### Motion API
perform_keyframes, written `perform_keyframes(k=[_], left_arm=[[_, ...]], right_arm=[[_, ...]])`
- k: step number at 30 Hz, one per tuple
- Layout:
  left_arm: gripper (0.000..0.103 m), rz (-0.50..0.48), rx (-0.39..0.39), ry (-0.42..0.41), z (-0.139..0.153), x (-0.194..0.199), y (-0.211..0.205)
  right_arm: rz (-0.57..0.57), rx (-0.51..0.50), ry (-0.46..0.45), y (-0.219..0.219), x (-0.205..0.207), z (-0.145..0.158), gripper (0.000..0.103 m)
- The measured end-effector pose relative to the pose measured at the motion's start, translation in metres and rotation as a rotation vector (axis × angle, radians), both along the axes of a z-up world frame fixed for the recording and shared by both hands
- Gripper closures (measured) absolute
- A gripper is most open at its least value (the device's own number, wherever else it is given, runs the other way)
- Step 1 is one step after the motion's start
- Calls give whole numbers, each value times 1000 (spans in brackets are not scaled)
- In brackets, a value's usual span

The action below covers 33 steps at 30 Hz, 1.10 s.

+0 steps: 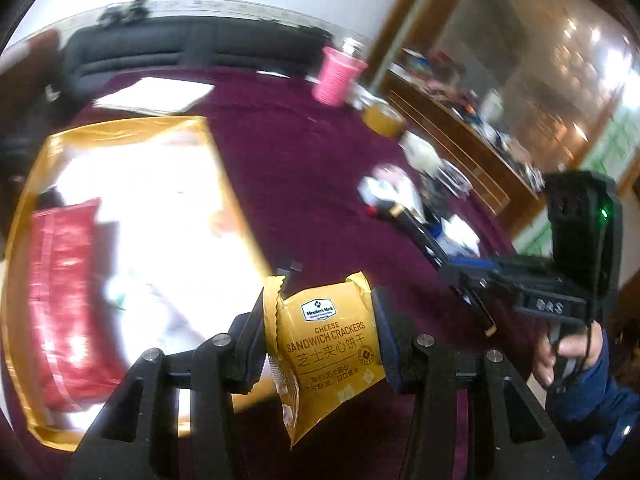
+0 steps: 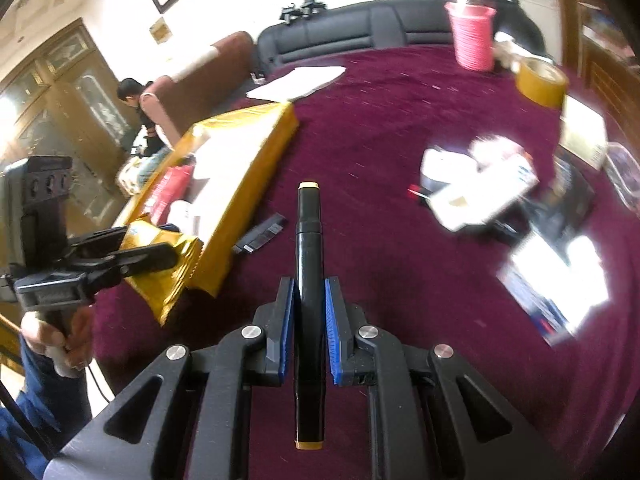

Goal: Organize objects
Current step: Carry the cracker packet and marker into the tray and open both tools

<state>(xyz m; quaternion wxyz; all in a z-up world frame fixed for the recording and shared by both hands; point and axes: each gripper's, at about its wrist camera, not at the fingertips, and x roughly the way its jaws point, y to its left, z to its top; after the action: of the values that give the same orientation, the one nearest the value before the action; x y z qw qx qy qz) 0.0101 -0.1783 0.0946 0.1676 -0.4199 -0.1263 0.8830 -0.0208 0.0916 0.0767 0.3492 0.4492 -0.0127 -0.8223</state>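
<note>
My left gripper (image 1: 322,344) clamps a yellow cracker pack (image 1: 328,356) above the maroon cloth (image 1: 312,184), beside the gold box (image 1: 132,128). My right gripper (image 2: 310,316) pinches a black marker (image 2: 309,264). Farther off stands a pink cup (image 2: 472,36).

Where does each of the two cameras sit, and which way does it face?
Left wrist: on the left gripper, looking down its fingers at the cracker packet and yellow box; the right hand shows.
Right wrist: on the right gripper, looking along the black marker across the maroon table; the left hand shows.
Shared: box, pink cup, tape roll.
</note>
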Motion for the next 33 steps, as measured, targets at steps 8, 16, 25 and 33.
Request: perform_keyframes(k=[8,16,25,33], left_arm=[[61,151,44,-70,-21,-35,-65],[61,215,127,-102,-25,-64,-108],[61,336,215,-100,-14,-103,-172],[61,429,214,-188,-48,-154,-204]], right_arm=[[97,-22,-6,-89,-21,19,91],[140,15,-80,-181,-72,8,91],[92,-33,-187,-221,-115,-23,91],[80,-8,-210,-249,-125,-39,90]])
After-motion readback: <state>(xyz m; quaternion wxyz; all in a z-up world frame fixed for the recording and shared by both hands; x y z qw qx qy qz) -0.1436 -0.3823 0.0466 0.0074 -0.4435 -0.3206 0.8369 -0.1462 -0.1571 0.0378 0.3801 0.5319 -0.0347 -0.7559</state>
